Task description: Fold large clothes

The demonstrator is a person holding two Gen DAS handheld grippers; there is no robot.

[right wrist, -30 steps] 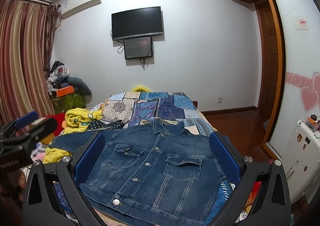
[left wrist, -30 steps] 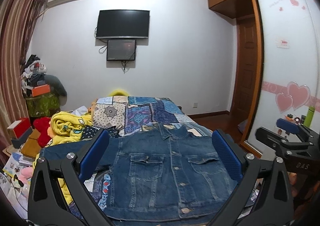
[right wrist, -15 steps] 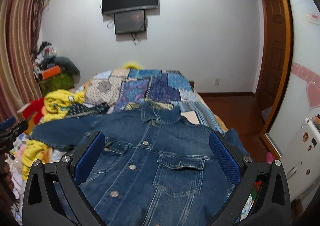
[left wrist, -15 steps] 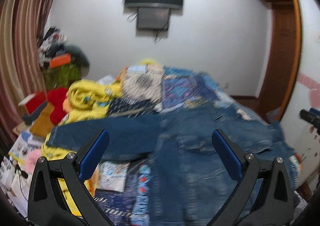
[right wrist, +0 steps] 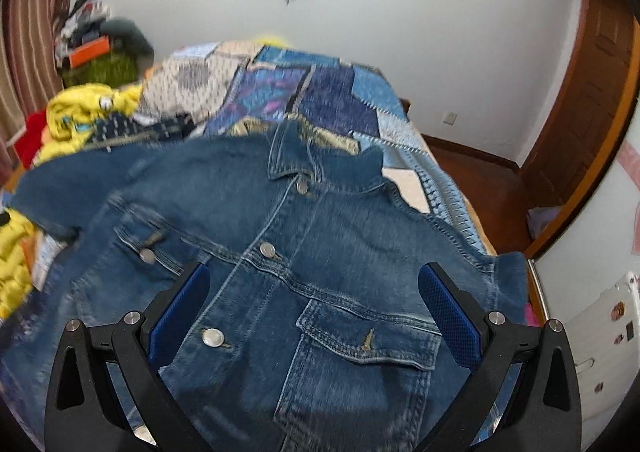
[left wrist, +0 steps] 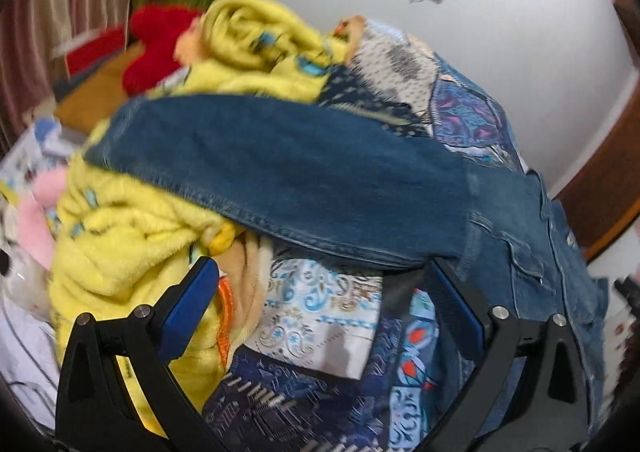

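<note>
Jacket [right wrist: 312, 260] lies front-up, buttoned, mid-frame on quilt [right wrist: 320, 92]; sleeve [left wrist: 280, 172] runs upper left over yellow blanket [left wrist: 132, 236]. Denim looks heavy, stiff, not slippery; best taken at cuff or shoulder seam. Left gripper [left wrist: 316, 312] and right gripper [right wrist: 312, 312] wide apart, empty.

The bed [right wrist: 448, 188] wears a patchwork quilt [right wrist: 320, 92]; a denim jacket [right wrist: 320, 252] lies buttoned across it, one sleeve [left wrist: 280, 172] draped over a yellow fleece heap [left wrist: 120, 236].
</note>
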